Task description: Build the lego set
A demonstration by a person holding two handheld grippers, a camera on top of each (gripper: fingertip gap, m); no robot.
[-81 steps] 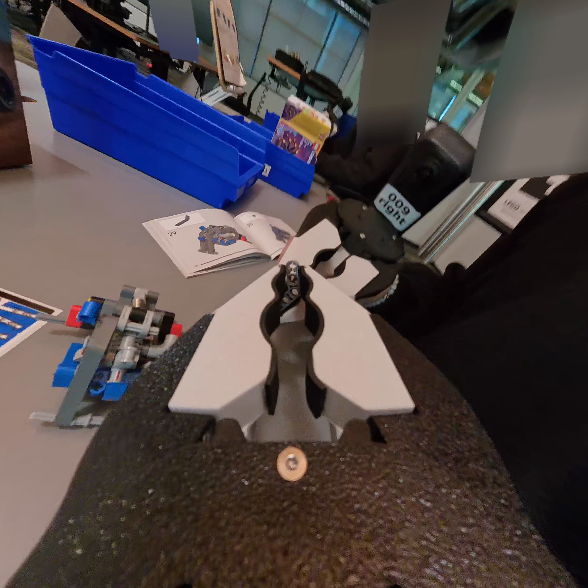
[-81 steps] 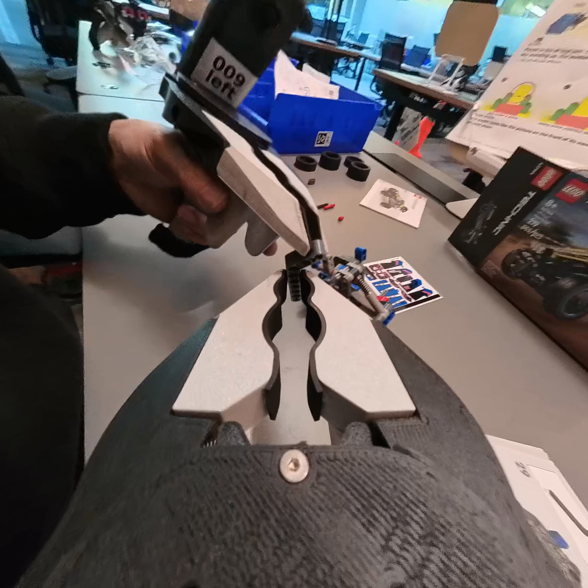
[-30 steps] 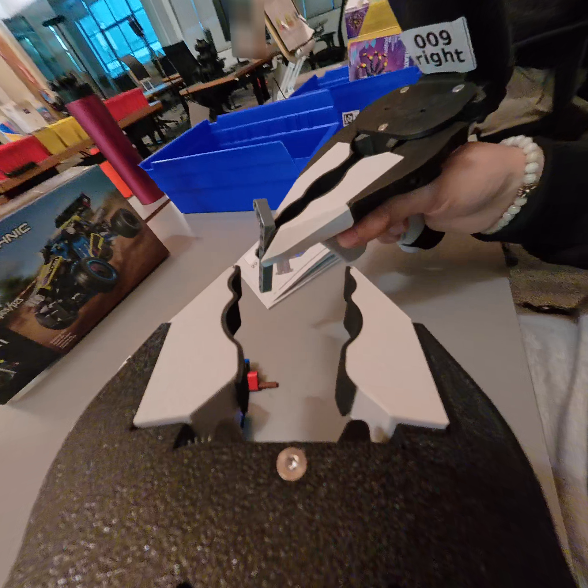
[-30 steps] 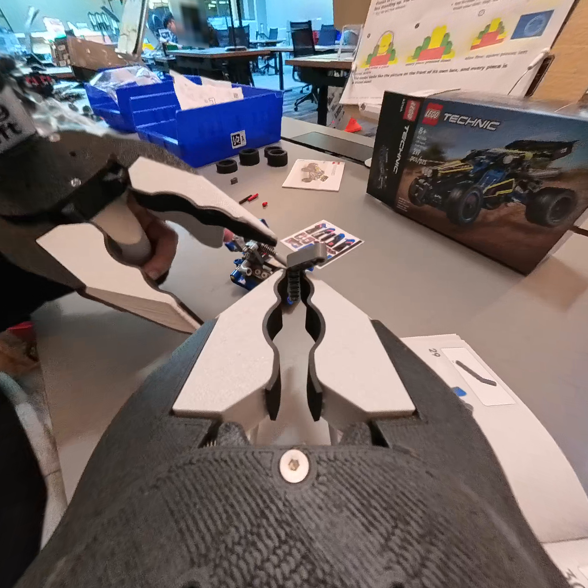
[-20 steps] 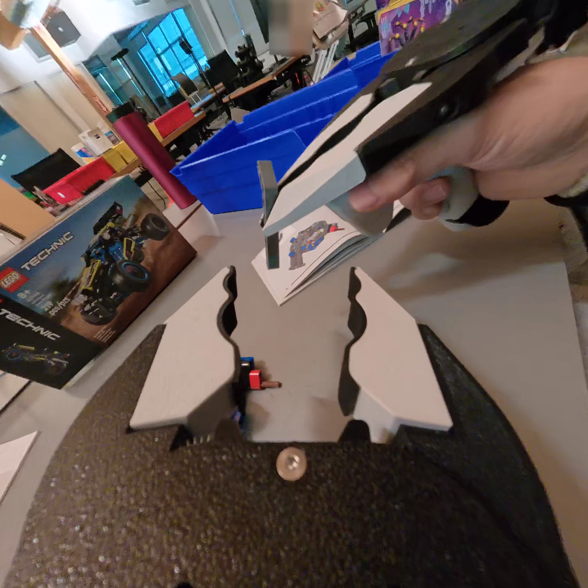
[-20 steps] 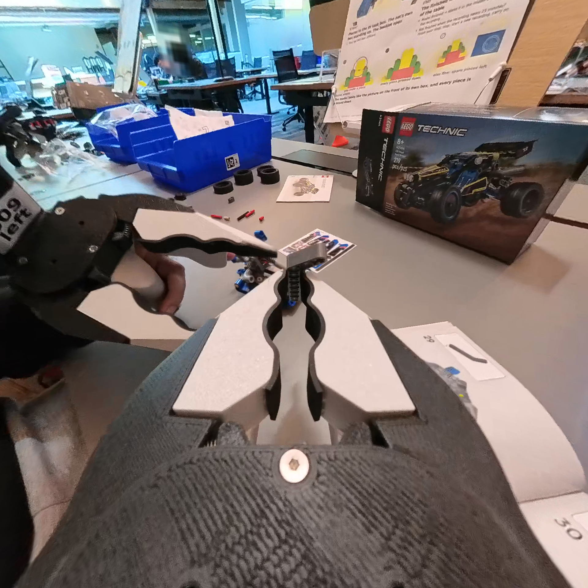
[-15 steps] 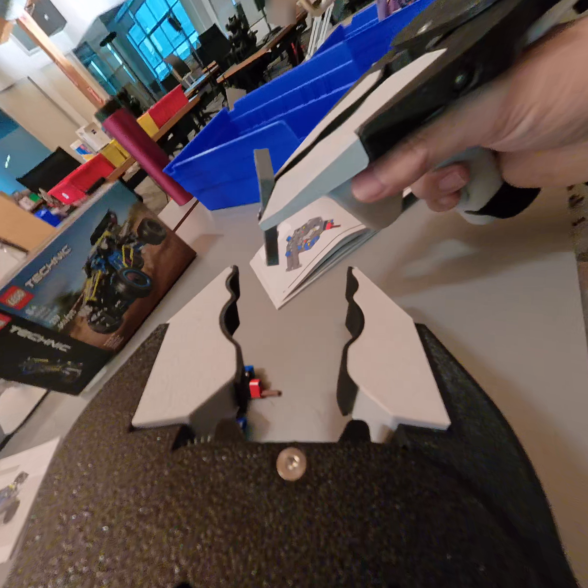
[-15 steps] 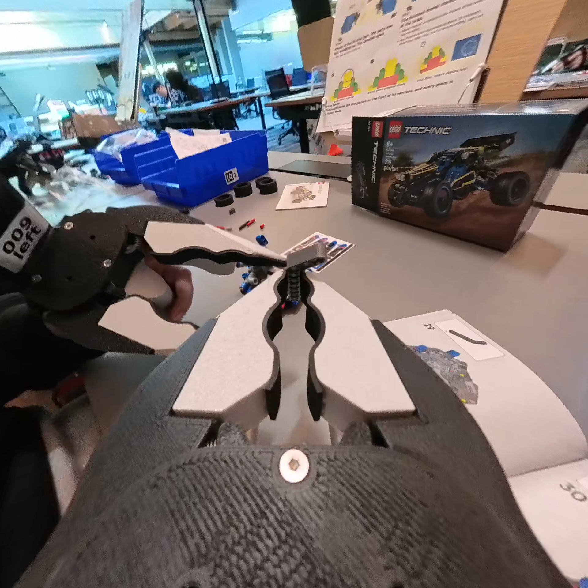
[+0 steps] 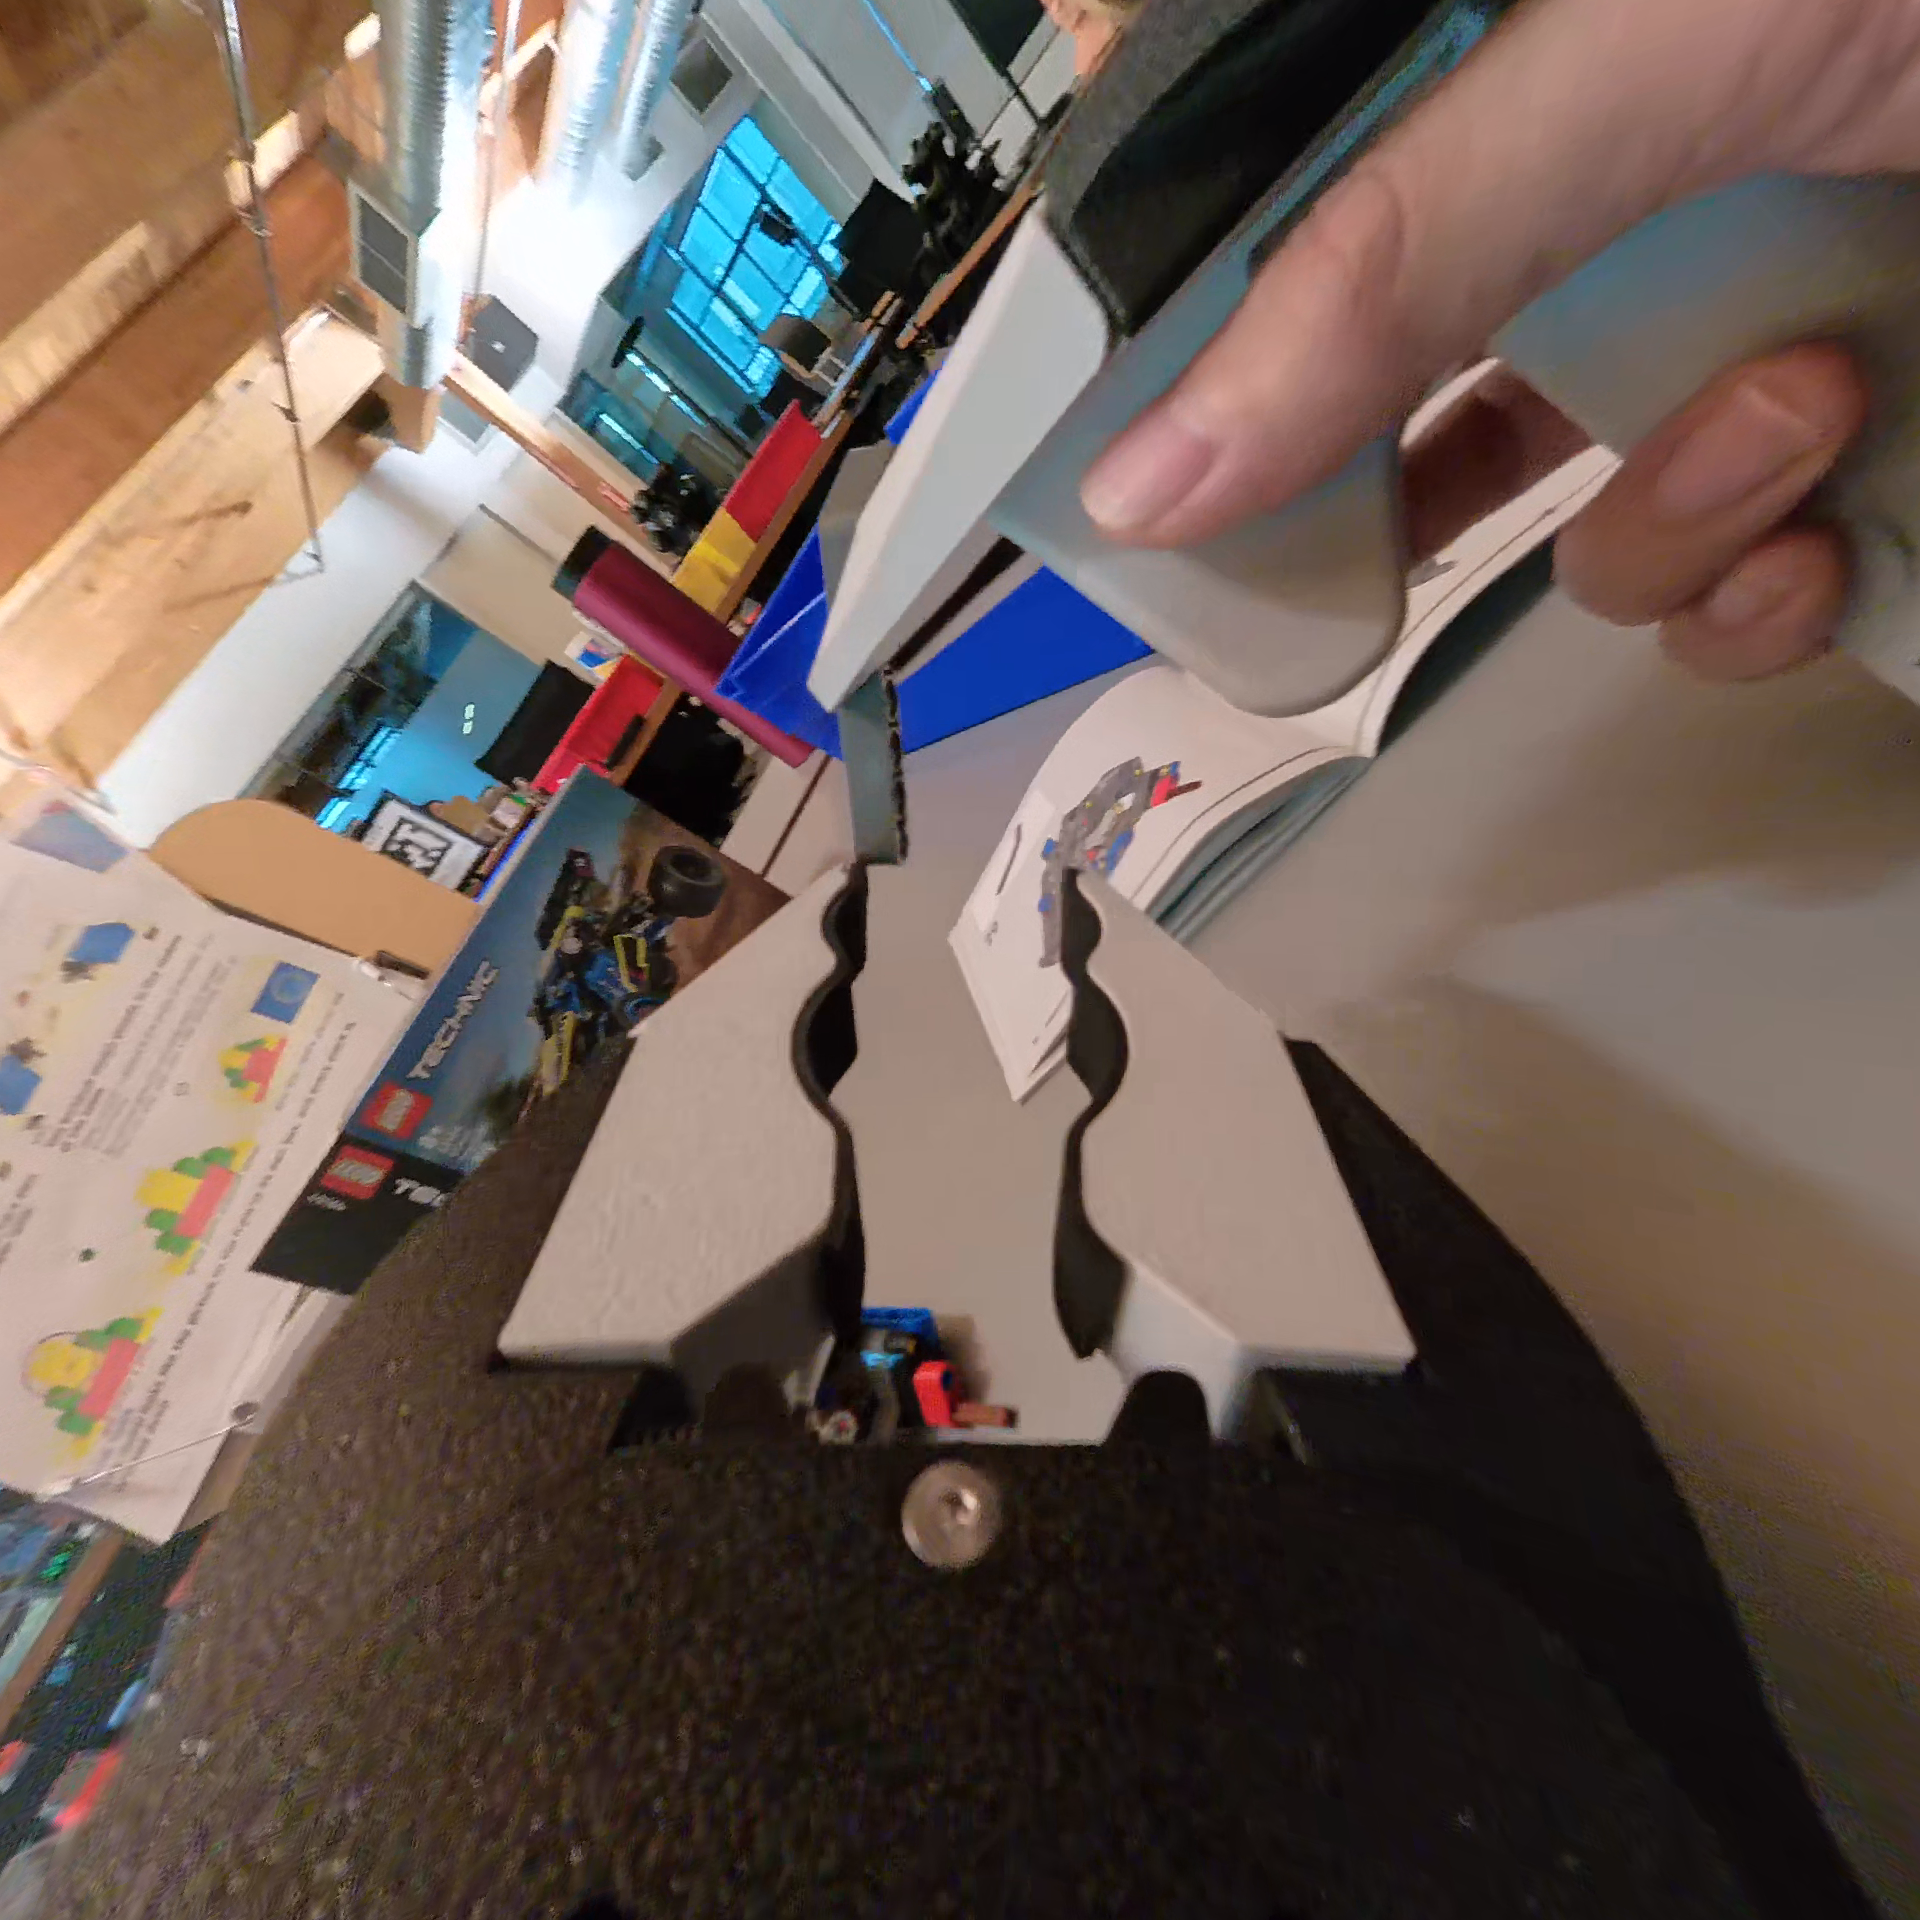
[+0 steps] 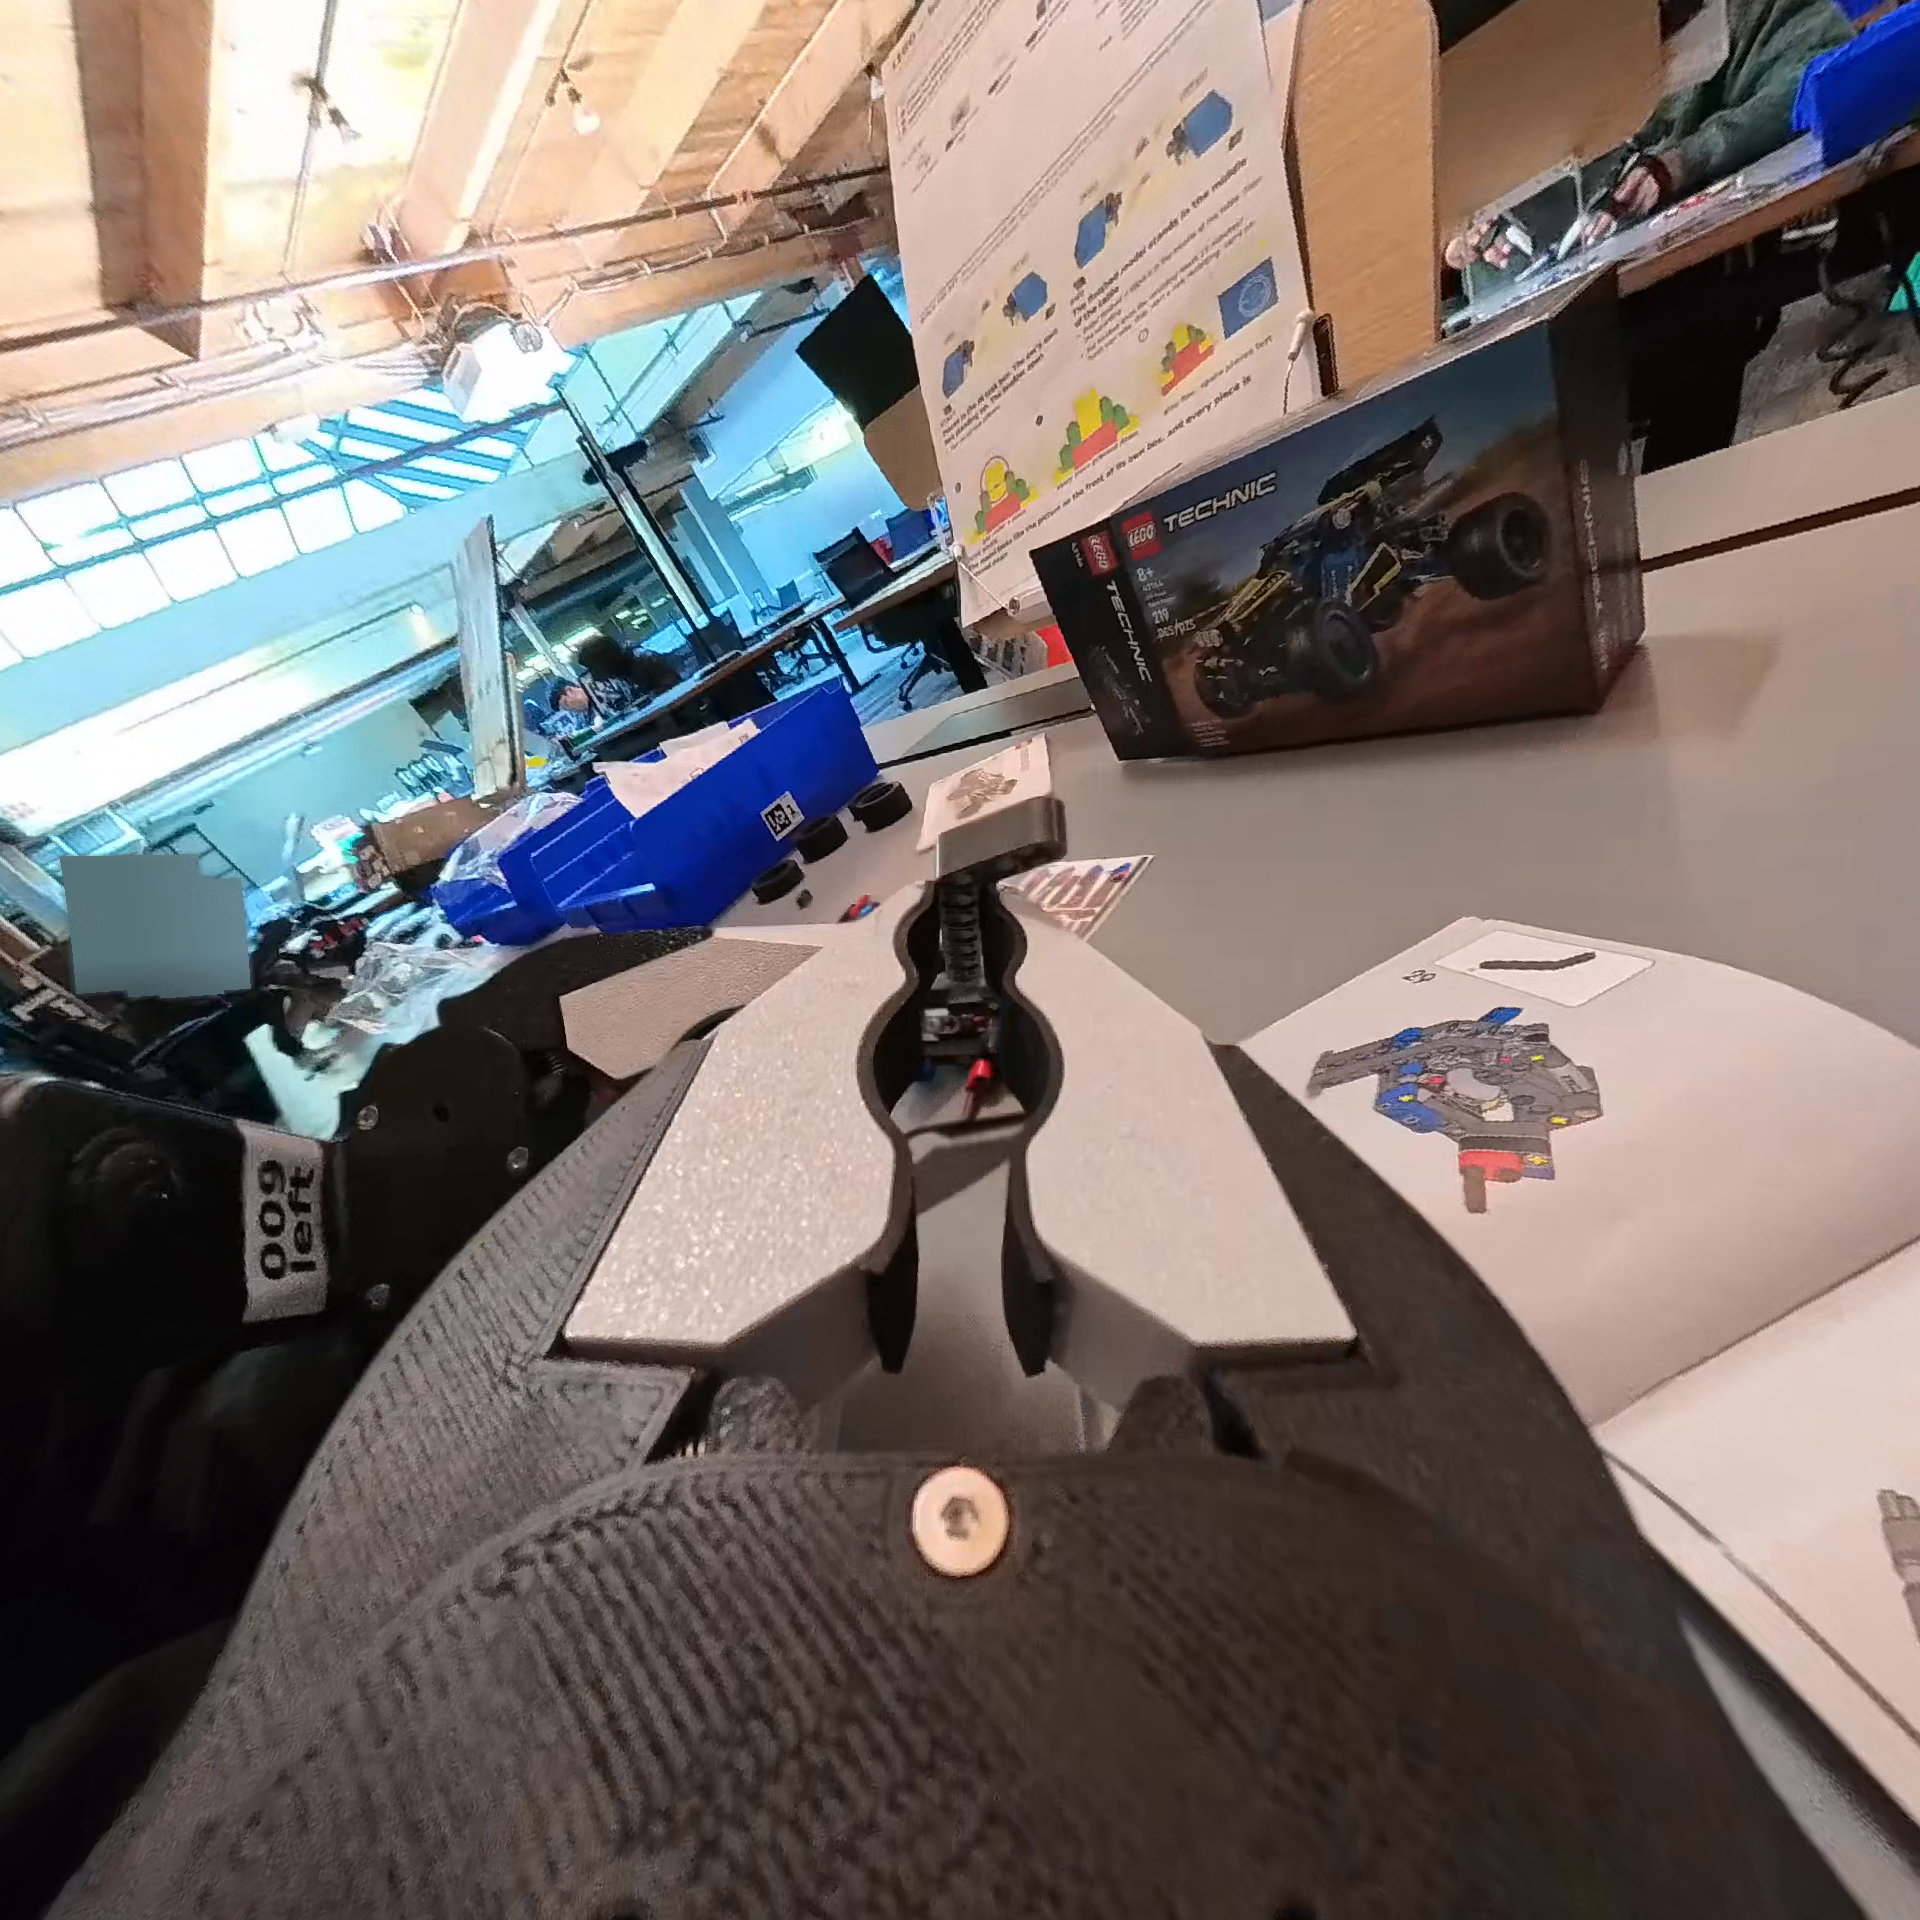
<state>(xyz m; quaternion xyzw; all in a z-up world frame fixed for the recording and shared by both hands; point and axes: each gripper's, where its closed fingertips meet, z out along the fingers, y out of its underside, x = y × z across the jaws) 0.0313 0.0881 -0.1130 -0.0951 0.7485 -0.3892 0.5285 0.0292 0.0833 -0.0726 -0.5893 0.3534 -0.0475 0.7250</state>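
Note:
My right gripper (image 10: 961, 920) is shut on a grey Lego beam (image 10: 1003, 831), whose end sticks out past the fingertips. In the left wrist view the right gripper (image 9: 831, 675) comes in from the upper right in a person's hand, and the beam (image 9: 873, 774) hangs just above my left fingertip (image 9: 831, 914). My left gripper (image 9: 966, 904) is open and empty. The part-built blue, red and grey model (image 9: 894, 1371) lies on the table under the base of its fingers. The model also shows low between the right fingers (image 10: 966, 1039). The left gripper's black body (image 10: 416, 1122) is at the left.
An open instruction booklet (image 10: 1455, 1091) lies right of the grippers; it also shows in the left wrist view (image 9: 1143, 821). The Lego box (image 10: 1351, 592) stands at the back. Blue bins (image 10: 707, 821), black tyres (image 10: 821, 836) and a sticker sheet (image 10: 1070, 888) lie beyond. Some 4 centimetres of space lies between my two pairs of fingers.
Both grippers have tilted and come closer together. The beam now hangs right over my left fingertip. My left jaws have narrowed but stay open. More of the model shows under the left gripper.

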